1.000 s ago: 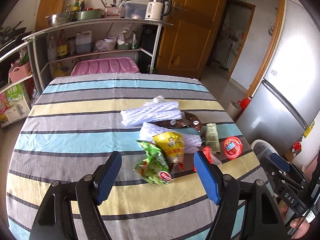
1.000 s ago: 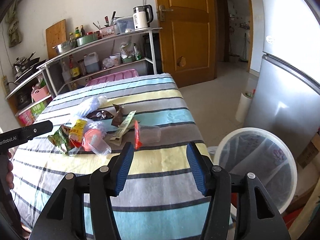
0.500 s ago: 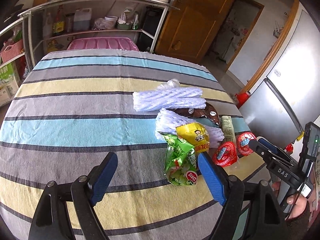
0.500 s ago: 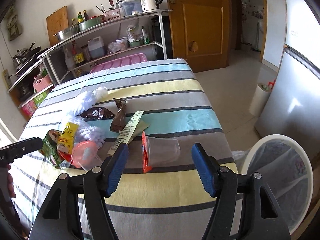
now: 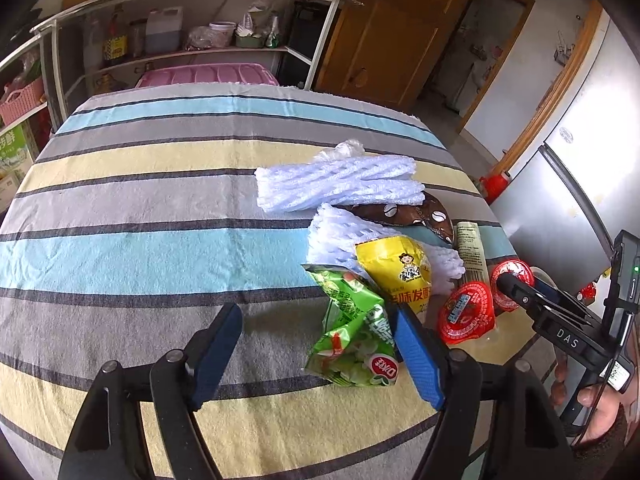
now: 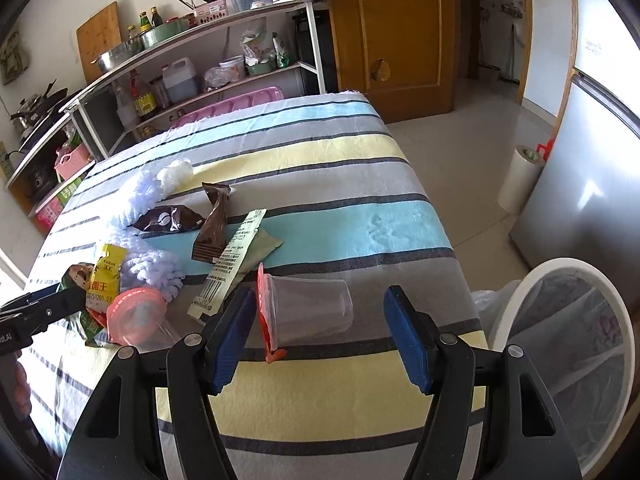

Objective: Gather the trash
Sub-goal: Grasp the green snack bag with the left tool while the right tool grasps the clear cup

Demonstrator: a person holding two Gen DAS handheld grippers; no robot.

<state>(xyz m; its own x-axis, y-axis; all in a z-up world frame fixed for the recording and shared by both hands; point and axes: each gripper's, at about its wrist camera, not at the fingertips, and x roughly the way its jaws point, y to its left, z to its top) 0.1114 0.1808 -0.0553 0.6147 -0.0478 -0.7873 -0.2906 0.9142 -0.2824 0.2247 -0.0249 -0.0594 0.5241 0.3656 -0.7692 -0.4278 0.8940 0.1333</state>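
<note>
A crumpled green snack bag (image 5: 352,336) lies on the striped tablecloth (image 5: 160,248) between the jaws of my left gripper (image 5: 316,354). The jaws are closing; the right pad (image 5: 416,356) is at the bag's edge and the left pad stands clear of it. In the right wrist view a clear plastic cup with a red lid (image 6: 308,312) lies on its side between the wide-open jaws of my right gripper (image 6: 320,340), touching neither pad. Beside them sit a yellow packet (image 5: 400,272), white foam nets (image 5: 340,188), brown wrappers (image 6: 212,228), a long pale wrapper (image 6: 232,264) and a second red-lidded cup (image 6: 136,316).
A white bin lined with a clear bag (image 6: 560,340) stands on the floor just off the table's right edge. A metal shelf rack (image 6: 200,64) with bottles and bowls is behind the table. A silver fridge (image 6: 592,184) and a wooden door (image 6: 392,32) are to the right.
Both grippers have come down and forward onto the trash pile. The left one now straddles the green bag. The right one's jaws have widened and reached round the lying cup.
</note>
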